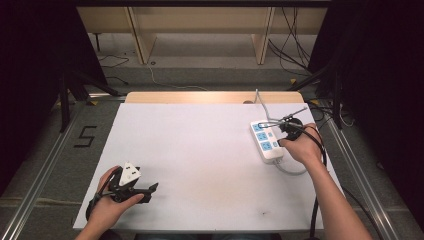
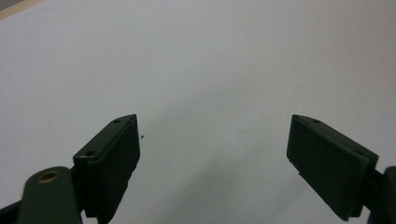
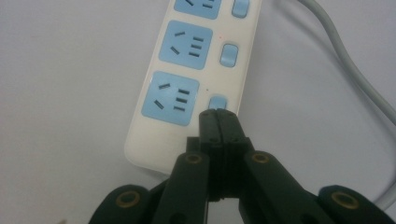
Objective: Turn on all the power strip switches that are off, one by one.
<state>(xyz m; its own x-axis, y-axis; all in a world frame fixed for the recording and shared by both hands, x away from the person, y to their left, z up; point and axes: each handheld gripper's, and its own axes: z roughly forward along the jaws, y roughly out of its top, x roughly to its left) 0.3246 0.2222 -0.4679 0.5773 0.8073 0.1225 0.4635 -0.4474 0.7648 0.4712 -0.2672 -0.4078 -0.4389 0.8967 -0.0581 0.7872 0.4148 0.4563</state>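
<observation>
White power strip, blue sockets and switches, upper centre of frame; grey cable upper right; tool closed, tips at nearest switch; white worktop

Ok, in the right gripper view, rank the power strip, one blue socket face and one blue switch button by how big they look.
1. Power strip, largest.
2. Blue socket face.
3. Blue switch button, smallest.
All lie on the strip itself, so nearness barely skews this.

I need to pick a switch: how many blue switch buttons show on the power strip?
3, along the power strip edge in the right gripper view: one at the top, cut off, one in the middle, one nearest the shut right gripper.
</observation>
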